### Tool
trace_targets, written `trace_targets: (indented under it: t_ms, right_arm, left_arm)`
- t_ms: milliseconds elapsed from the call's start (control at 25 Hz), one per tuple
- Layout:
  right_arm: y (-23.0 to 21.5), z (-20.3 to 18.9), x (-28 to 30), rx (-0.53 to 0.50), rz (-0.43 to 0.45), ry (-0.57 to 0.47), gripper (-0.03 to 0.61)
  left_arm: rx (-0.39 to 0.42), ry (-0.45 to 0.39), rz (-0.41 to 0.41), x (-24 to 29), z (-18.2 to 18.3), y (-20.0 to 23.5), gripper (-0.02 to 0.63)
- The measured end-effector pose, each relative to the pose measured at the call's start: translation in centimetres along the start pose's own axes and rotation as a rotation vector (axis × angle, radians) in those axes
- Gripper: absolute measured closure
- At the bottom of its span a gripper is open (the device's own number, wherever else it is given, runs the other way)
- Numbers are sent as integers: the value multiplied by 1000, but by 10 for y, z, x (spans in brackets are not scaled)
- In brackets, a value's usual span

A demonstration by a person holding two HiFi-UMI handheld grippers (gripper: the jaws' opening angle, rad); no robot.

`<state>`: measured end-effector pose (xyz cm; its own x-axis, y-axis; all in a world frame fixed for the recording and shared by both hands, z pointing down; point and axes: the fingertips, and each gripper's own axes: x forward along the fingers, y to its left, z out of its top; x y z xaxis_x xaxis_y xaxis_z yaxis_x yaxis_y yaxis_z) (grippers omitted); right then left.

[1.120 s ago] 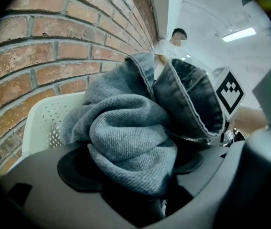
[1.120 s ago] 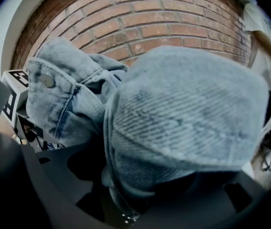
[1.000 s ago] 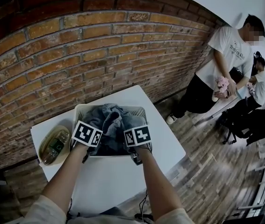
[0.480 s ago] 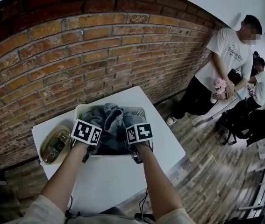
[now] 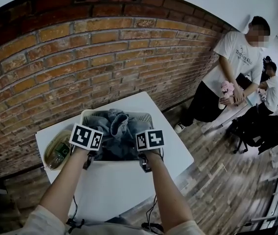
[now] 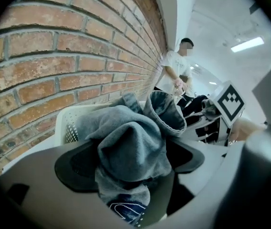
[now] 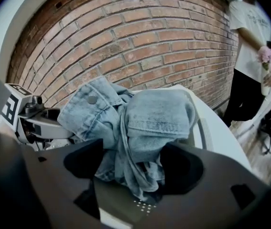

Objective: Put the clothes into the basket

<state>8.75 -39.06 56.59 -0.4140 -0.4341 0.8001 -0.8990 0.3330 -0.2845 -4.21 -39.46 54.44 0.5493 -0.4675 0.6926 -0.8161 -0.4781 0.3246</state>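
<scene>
Well, the denim clothes (image 5: 113, 130) lie heaped in the basket (image 5: 86, 115), dead ahead between the spread jaws of the left gripper (image 6: 130, 159) and of the right gripper (image 7: 131, 168), whose jaws have just been opening.

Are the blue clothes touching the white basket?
Touching. The head view shows the clothes piled inside the basket, resting on it and pressed against its walls with no gap around them.

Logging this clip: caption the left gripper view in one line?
Left gripper, jaws open, straddles denim clothes heaped in the white basket beside a brick wall.
</scene>
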Motion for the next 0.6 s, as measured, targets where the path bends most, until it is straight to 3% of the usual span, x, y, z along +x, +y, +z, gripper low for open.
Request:
trace_targets:
  t_ms: [320,600]
  right_arm:
    - [21,7,-25,-29,-18,-80,210]
    - [38,21,-49,-46,40,-269,213]
  left_arm:
    - [11,-86,-1,-28,10,-8,184]
    - [-7,-243,-45,-39,23,-29,186]
